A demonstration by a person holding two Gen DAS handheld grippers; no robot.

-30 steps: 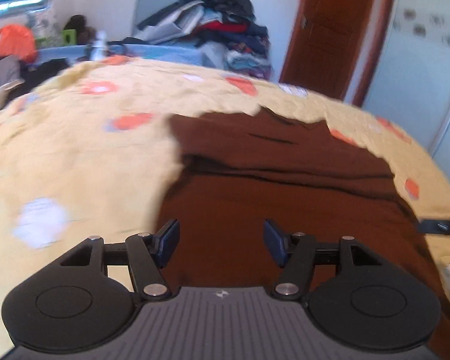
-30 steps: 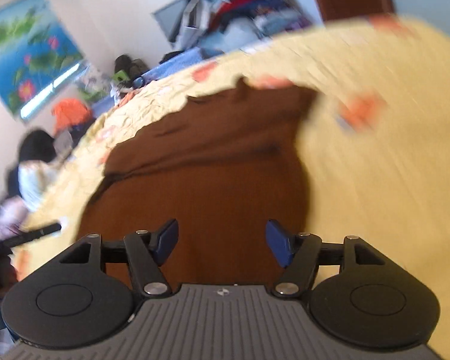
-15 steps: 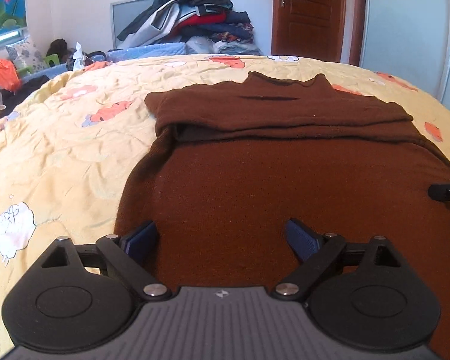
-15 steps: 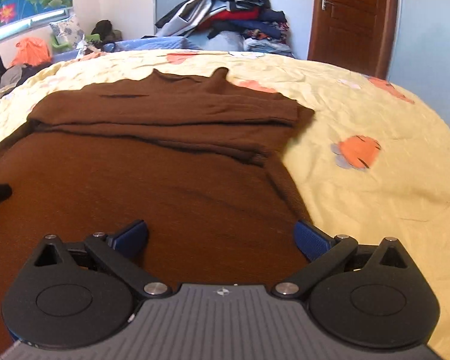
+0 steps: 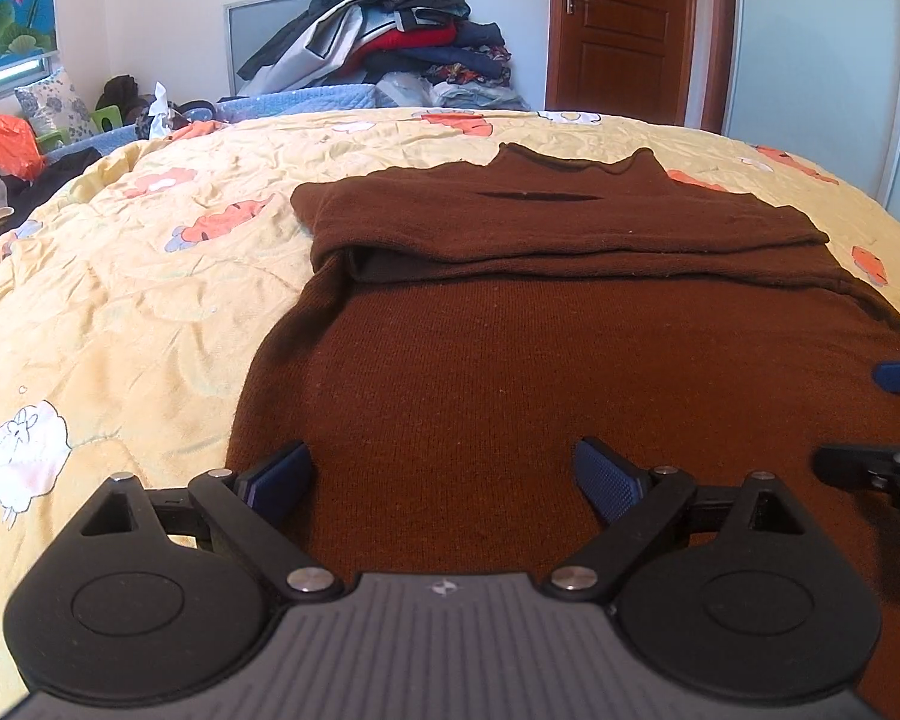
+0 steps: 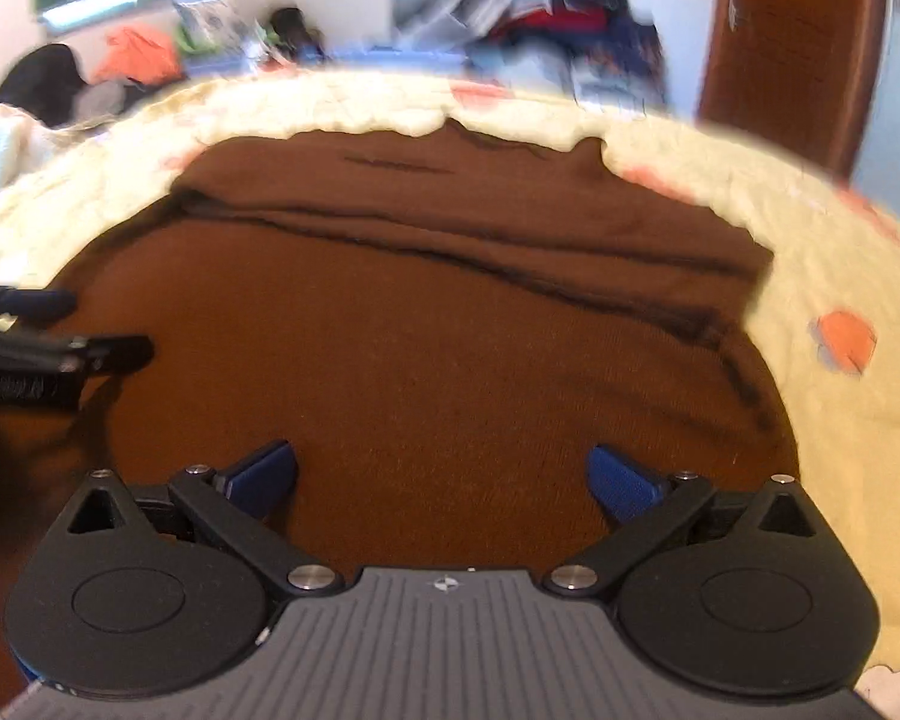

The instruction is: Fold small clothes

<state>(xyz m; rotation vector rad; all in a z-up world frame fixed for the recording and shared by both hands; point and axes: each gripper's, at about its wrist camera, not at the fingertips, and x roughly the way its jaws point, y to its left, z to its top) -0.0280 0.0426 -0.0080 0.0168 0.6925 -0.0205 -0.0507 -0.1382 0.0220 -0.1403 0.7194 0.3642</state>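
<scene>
1. Bed w/ yellow quilt [image 5: 120, 312], orange/white prints.
2. Brown wood door [image 5: 621, 30] far right; white walls.
3. Clothes heap [image 5: 390, 24] at back wall.
4. Window w/ lotus blind [image 5: 6, 6] left, daylight in.

right gripper [image 6: 441, 477] jaws spread wide, empty | over brown sweater [image 6: 450, 330] | on yellow bedspread [image 6: 840, 420] | view blurred
</scene>
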